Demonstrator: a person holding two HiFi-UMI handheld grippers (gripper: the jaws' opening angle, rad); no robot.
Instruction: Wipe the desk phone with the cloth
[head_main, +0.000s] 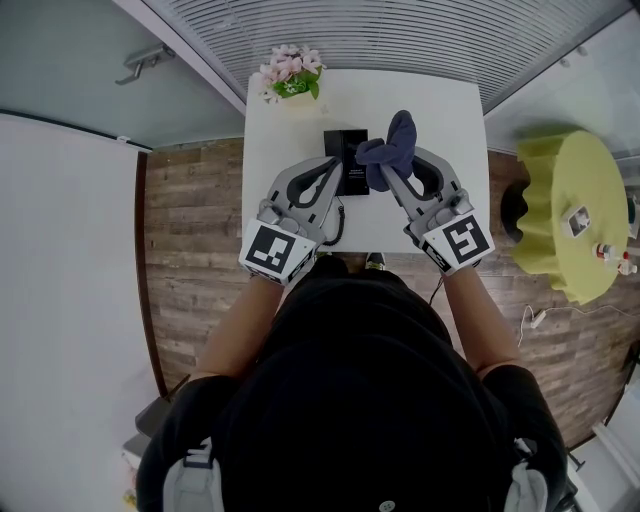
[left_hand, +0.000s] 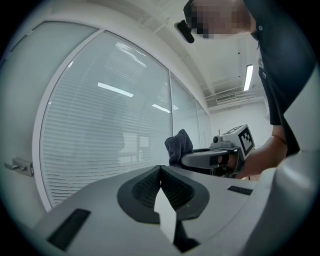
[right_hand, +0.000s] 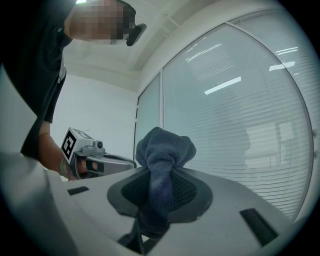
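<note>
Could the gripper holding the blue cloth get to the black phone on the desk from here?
Probably yes. The right gripper, shut on the cloth, hangs right beside the desk phone with nothing between them; the left gripper is on the phone's other side.

Desk phone (head_main: 346, 152): black, flat on the white tabletop (head_main: 440, 110) around mid-width toward the far side, partly hidden, while the cloth (head_main: 393, 150), dark blue and bunched into a wad, is pinched in the right gripper (head_main: 387, 172) with its free end sticking up, over the phone's right edge.
</note>
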